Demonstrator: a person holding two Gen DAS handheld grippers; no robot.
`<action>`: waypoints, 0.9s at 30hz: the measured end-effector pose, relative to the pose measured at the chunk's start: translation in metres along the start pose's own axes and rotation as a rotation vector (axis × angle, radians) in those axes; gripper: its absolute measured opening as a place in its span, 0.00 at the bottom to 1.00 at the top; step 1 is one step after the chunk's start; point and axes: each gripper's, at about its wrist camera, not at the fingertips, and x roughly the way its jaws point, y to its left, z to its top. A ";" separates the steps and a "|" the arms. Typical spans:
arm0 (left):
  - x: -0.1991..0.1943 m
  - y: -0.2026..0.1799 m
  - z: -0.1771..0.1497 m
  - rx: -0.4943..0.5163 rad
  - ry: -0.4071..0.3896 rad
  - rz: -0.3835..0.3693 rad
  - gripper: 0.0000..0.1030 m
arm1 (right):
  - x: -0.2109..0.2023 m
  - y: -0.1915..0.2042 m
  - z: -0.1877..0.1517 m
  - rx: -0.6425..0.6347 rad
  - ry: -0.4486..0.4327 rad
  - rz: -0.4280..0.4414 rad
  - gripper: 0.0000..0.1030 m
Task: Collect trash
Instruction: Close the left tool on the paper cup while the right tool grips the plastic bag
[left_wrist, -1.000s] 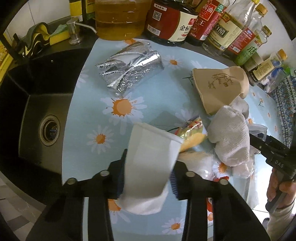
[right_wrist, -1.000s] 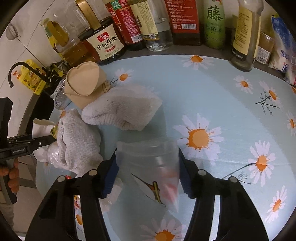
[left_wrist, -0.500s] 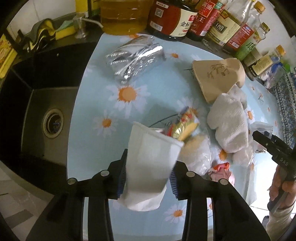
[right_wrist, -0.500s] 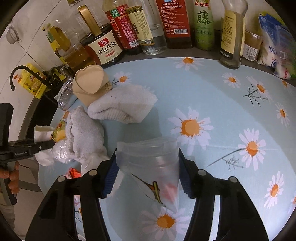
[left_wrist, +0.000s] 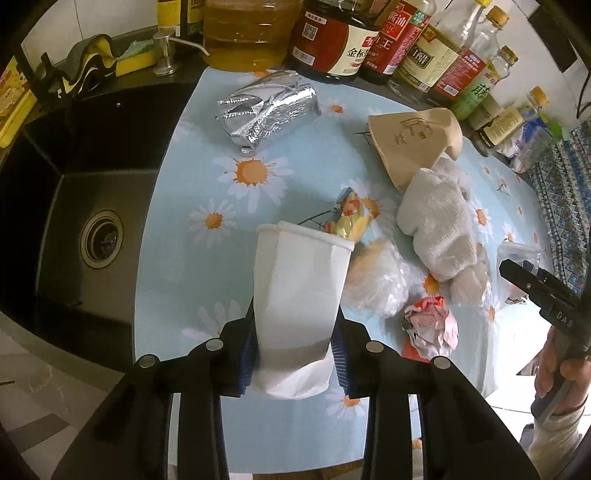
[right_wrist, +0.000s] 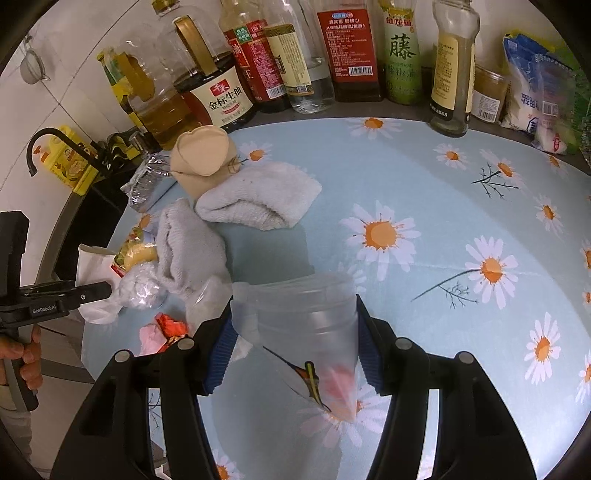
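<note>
White paper cup (left_wrist: 299, 295), pinched flat and held clear above the daisy cloth (left_wrist: 207, 280) by our left gripper (left_wrist: 295, 354), long axis along the fingers, mouth pointing away; our right gripper (right_wrist: 295, 332) clamps a clear plastic cup (right_wrist: 299, 321); we judge either thin wall may buckle and slip.

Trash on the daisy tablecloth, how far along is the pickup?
Early. No piece is visibly binned yet. In hand: the left gripper is shut on a white paper cup, the right gripper on a clear plastic cup. Left on the cloth: foil wrapper, tan paper cup, crumpled wrapper, snack packet.
</note>
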 end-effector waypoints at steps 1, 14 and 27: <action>-0.002 0.000 -0.002 0.001 -0.004 0.002 0.32 | -0.002 0.002 -0.002 0.000 -0.004 -0.001 0.57; -0.030 0.009 -0.033 0.014 -0.047 -0.016 0.32 | -0.037 0.030 -0.031 0.005 -0.051 -0.015 0.57; -0.063 0.019 -0.090 0.052 -0.091 -0.081 0.32 | -0.067 0.081 -0.092 0.015 -0.086 -0.005 0.57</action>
